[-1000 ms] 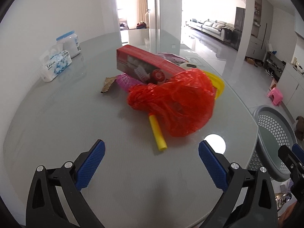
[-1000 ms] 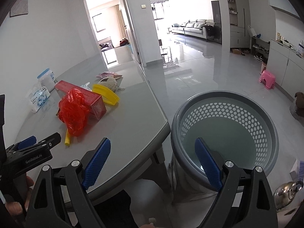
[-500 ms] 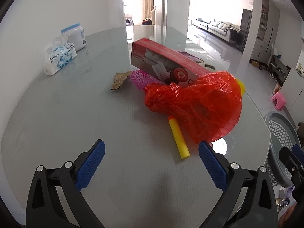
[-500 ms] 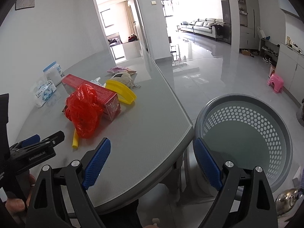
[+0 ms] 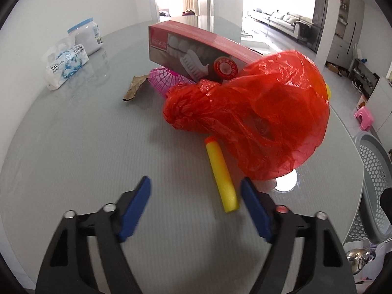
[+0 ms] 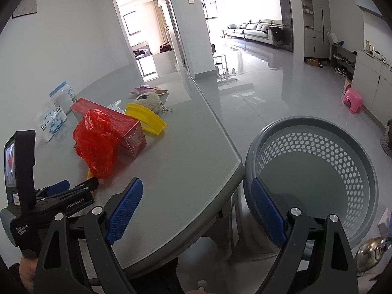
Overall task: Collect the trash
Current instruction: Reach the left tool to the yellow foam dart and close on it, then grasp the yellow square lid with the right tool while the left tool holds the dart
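A crumpled red plastic bag [image 5: 257, 112] lies on the grey table [image 5: 73, 159], leaning on a long red box [image 5: 196, 46]. A yellow foam dart [image 5: 221, 178] pokes out from under the bag. My left gripper [image 5: 194, 180] hovers low over the table with its jaws closing. The dart's near end lies just inside the right finger, and neither pad presses on it. My right gripper [image 6: 196, 181] stands open and empty over the table's edge, beside the grey perforated basket [image 6: 343, 171]. The right wrist view also shows the red bag [image 6: 98, 142] and the left gripper [image 6: 78, 186].
A pink mesh piece [image 5: 166, 79] and a brown paper scrap [image 5: 134, 88] lie behind the bag. A tissue pack [image 5: 66, 66] and a white jar [image 5: 85, 35] stand at the far left. A yellow curved piece [image 6: 147, 117] and a fluffy pouch [image 6: 149, 100] lie beyond the box.
My left gripper has moved forward and down toward the dart and bag, and its jaws have narrowed. The right gripper drifted slightly; the table now fills more of its view.
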